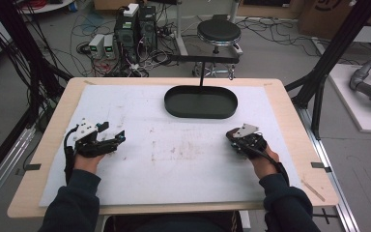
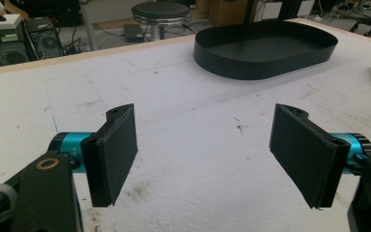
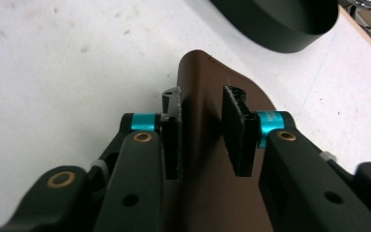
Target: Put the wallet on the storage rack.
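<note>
At lower right of the high view, right gripper (image 1: 235, 136) sits on a flat brown leather-like piece (image 3: 207, 82); its narrow jaws pinch it, pads against both faces. Piece lies on the white foam mat (image 1: 174, 164), just short of the black oval tray (image 1: 201, 102) at upper centre, well clear of the wooden table edge (image 1: 297, 130). Lower left, left gripper (image 1: 112, 134) jaws wide, nothing between, open mat all round.

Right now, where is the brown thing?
The brown thing lies on the white mat at the table's right side, between the jaws of the right hand-held gripper, on the person's side of the black oval tray.
</note>
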The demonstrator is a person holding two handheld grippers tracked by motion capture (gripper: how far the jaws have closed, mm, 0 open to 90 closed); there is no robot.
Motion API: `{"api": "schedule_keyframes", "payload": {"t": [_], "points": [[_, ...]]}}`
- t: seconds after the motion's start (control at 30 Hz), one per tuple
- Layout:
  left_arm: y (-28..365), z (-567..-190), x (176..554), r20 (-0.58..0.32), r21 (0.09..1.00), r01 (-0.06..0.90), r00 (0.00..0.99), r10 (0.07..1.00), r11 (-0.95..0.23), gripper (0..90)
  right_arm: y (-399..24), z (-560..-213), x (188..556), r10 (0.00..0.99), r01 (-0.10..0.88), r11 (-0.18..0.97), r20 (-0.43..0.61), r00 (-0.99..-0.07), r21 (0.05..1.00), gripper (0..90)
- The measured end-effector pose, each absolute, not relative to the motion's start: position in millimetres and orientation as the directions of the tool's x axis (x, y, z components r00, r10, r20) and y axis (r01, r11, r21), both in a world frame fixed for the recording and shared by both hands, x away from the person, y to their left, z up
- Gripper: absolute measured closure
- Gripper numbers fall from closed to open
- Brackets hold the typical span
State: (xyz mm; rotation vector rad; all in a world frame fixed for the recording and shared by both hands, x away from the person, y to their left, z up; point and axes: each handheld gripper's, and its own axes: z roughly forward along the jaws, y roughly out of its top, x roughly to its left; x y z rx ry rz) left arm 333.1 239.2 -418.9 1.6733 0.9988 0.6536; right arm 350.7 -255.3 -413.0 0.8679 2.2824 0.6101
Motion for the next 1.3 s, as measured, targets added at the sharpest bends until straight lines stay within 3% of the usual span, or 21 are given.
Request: {"api": "schedule_keyframes", "payload": {"t": [0.27,0.63,1.23,1.3], "points": [[239.0,-419.1,333.4,-0.052,0.947,0.299,0.505,0.861,-0.119,25.3,-271.1,-399.1,349.7,0.766,0.427,0.583,-0.291,-0.574,0.692,78.6],[239.0,-419.3,333.4,-0.053,0.947,0.299,0.505,0.861,-0.117,25.4,-291.5,-383.1,350.3,0.767,0.474,0.348,0.046,-0.641,0.809,79.0],[239.3,-419.6,333.4,-0.049,0.945,0.301,0.507,0.861,-0.124,25.6,-332.1,-393.0,360.5,0.883,0.537,0.171,0.113,-0.455,0.826,72.2],[239.2,-419.6,333.4,-0.05,0.946,0.302,0.506,0.861,-0.122,25.6,-333.4,-393.0,360.7,0.886,0.539,0.157,0.123,-0.446,0.827,67.3]]}}
